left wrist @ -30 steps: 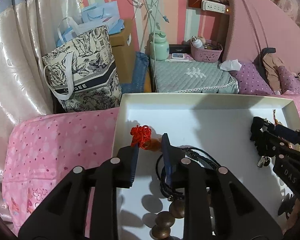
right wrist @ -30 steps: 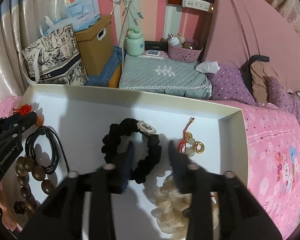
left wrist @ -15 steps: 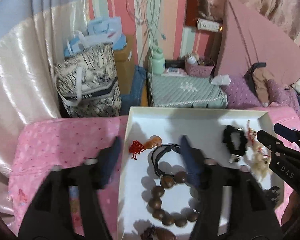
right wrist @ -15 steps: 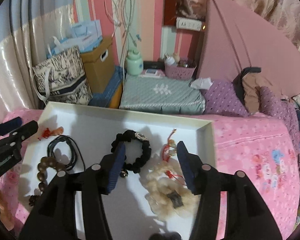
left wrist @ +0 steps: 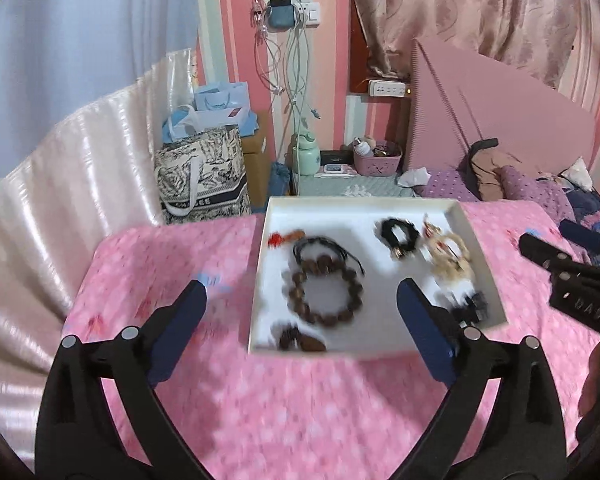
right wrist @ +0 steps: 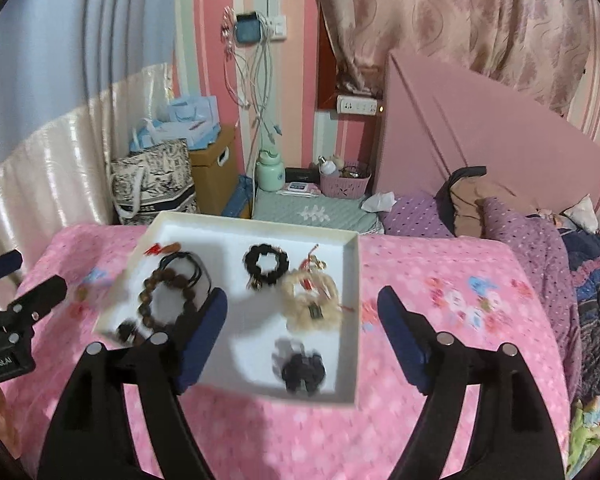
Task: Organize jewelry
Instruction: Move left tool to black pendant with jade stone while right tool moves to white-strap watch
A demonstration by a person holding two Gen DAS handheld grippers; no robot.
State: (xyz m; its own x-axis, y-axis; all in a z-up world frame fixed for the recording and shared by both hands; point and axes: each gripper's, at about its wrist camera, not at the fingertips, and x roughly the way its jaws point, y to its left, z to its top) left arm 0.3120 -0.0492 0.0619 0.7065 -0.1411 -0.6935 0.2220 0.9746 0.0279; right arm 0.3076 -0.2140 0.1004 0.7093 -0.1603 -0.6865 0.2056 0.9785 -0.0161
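Now I am holding my left gripper and right gripper wide apart and empty, hovering over the bed; the white tray of bracelets is lying mid-frame.

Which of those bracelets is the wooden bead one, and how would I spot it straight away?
Start at the shallow white tray lying on the pink bedspread. In its left half sits the wooden bead bracelet, a ring of large round brown beads overlapping a thin black cord loop. Its neighbours are the black beaded bracelet and the cream one; only this one is brown.
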